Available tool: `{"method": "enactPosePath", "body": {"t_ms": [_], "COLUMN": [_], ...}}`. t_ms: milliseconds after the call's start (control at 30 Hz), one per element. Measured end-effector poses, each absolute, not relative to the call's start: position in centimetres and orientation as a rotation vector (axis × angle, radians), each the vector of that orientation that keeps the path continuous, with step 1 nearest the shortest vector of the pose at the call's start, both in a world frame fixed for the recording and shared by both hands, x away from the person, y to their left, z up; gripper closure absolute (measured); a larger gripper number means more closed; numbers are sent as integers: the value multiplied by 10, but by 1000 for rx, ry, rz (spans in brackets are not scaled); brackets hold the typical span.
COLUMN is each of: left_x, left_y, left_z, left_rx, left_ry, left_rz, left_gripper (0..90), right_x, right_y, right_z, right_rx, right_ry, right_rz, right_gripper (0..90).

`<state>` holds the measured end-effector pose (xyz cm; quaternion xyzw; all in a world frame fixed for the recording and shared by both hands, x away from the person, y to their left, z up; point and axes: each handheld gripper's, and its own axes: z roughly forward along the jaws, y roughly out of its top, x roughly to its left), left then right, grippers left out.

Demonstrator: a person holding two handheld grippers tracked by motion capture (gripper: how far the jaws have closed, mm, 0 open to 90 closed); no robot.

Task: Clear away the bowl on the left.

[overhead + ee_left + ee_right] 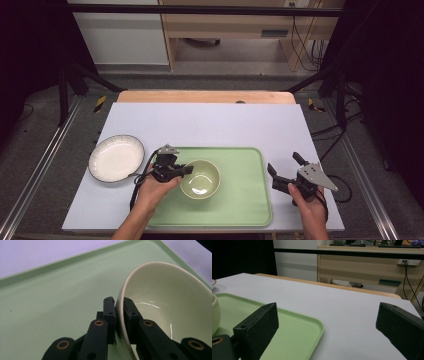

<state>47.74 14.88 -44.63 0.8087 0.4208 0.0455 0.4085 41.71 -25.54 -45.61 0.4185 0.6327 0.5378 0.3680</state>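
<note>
A pale green bowl stands on the green tray, left of the tray's middle. My left gripper is shut on the bowl's left rim; in the left gripper view its jaws pinch the bowl wall, one pad outside and one inside, at my left gripper. To the right of the tray, my right gripper is held open over the white mat with nothing between its jaws. In the right gripper view, my right gripper has its jaws wide apart above the tray corner.
A white plate with a dark rim lies on the mat left of the tray. The white mat covers a wooden table. Black frame posts stand at both sides, with cables on the floor at the right.
</note>
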Motion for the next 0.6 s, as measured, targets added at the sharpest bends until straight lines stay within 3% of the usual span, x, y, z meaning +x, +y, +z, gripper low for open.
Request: {"method": "enactPosePath", "body": {"t_ms": [600], "left_x": [479], "left_y": [149], "left_z": [-450], "left_rx": [2031], "left_ry": [1075], "left_rz": [98], "left_gripper": [827], "right_x": [417], "right_y": [-255], "right_z": [-456], "right_rx": [1074], "right_ry": [1626], "right_rz": [1382], "right_gripper": [47]}}
